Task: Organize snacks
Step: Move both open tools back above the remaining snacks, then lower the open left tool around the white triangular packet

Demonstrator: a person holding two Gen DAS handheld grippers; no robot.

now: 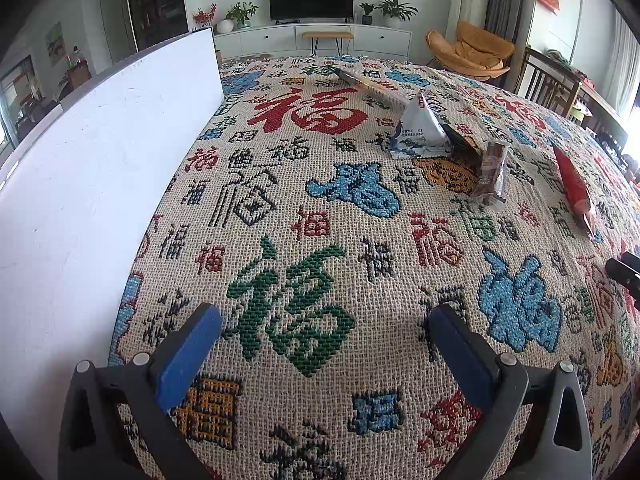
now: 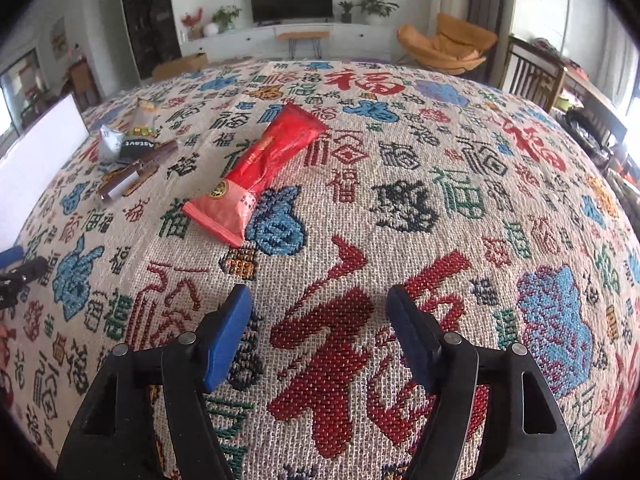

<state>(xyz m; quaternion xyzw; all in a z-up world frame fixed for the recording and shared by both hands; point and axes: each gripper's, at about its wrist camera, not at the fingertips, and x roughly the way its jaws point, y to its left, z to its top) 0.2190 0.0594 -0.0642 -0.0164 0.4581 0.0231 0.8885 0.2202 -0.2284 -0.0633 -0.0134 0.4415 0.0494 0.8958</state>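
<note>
1. Right wrist view: the right hand-held gripper (image 2: 319,328) hangs over the woven cloth with red, blue and green characters (image 2: 460,200) that covers the surface. Its blue pads stand wide apart, nothing between them but cloth.
2. Left wrist view: the left hand-held gripper (image 1: 322,344) is likewise spread wide and empty, poised above the cloth beside the white flat-walled box (image 1: 80,168).
3. Snack positions: the long red foil snack packet (image 2: 260,168) lies flat on the cloth ahead of the right hand-held gripper and a little to the left in its view, apart from its fingers.
4. Further left in that view sits a loose cluster: a silver-white pyramid-shaped packet (image 1: 420,124), a black pouch (image 2: 138,146) touching it, a brown bar in clear wrap (image 1: 494,172), and a long packet at the far end (image 1: 368,84), too small to read.
5. Container: only the outer wall of the white box shows. Its inside is hidden from both views, so I cannot tell whether anything is in it.
6. Progress (judgement): at least five snacks lie loose on the cloth and neither gripper holds one, so most of the sorting appears left. The red packet looks the nearest candidate for the right side.
</note>
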